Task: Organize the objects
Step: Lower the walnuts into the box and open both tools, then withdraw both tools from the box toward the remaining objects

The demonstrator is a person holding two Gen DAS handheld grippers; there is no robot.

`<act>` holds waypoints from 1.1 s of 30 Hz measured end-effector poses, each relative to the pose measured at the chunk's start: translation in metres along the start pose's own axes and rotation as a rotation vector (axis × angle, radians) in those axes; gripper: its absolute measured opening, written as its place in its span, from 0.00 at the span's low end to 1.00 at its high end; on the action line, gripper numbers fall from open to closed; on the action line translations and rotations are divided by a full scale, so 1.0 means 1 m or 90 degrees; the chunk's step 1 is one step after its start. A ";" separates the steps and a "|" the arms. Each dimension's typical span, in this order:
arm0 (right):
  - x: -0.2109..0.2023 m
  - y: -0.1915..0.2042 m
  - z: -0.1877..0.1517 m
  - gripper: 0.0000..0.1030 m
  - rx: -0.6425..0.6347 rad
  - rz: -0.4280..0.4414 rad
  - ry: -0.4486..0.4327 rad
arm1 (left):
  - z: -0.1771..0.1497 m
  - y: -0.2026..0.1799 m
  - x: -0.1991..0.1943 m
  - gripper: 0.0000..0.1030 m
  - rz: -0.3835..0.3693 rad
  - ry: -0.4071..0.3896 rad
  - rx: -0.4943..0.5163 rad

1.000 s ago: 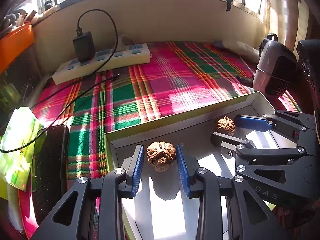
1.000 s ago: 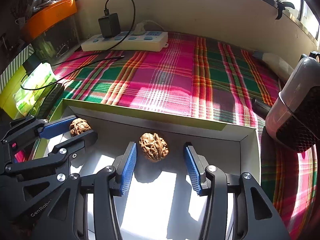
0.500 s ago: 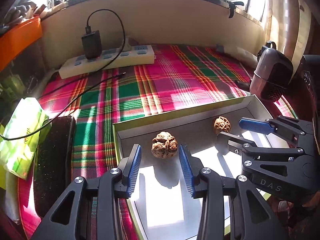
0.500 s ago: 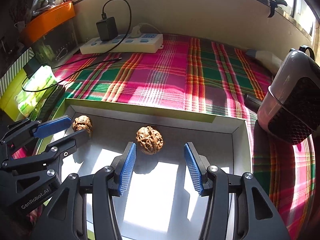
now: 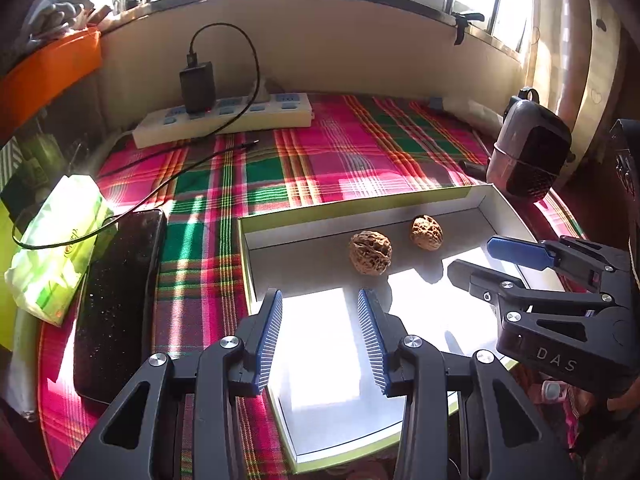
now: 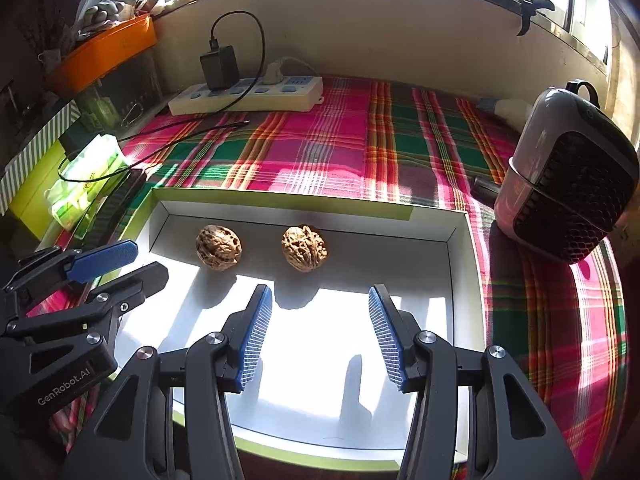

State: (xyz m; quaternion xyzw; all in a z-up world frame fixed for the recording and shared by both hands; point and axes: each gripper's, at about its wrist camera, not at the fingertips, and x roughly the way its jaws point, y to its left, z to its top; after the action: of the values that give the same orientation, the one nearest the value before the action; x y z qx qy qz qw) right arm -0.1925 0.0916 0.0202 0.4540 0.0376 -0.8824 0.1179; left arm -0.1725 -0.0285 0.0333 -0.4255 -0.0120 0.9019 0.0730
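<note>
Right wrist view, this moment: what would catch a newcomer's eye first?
Two walnuts, one to the left and one to the right, lie side by side near the far wall of a shallow white box on a bright plaid cloth. Both the right gripper and the left gripper hang open and empty on the near side of them. A grey-and-black heater stands at the right, a power strip along the back wall.

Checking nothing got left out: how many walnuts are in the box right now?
2. Both lie on the floor of the white box near its far wall: the left walnut and the right walnut, side by side and apart. Neither is held; none seems hidden.
</note>
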 end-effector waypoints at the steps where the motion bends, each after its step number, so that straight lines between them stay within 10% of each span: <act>1: -0.001 0.001 -0.001 0.50 -0.001 -0.001 -0.002 | -0.001 0.000 -0.001 0.37 0.001 0.000 0.000; 33: -0.053 -0.004 -0.040 0.50 0.022 0.010 -0.055 | -0.038 0.007 -0.052 0.37 -0.013 -0.038 -0.035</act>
State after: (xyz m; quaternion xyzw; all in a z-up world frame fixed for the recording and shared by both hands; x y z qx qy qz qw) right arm -0.1323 0.1115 0.0395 0.4179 0.0133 -0.9006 0.1187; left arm -0.1117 -0.0441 0.0480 -0.4001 -0.0432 0.9128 0.0700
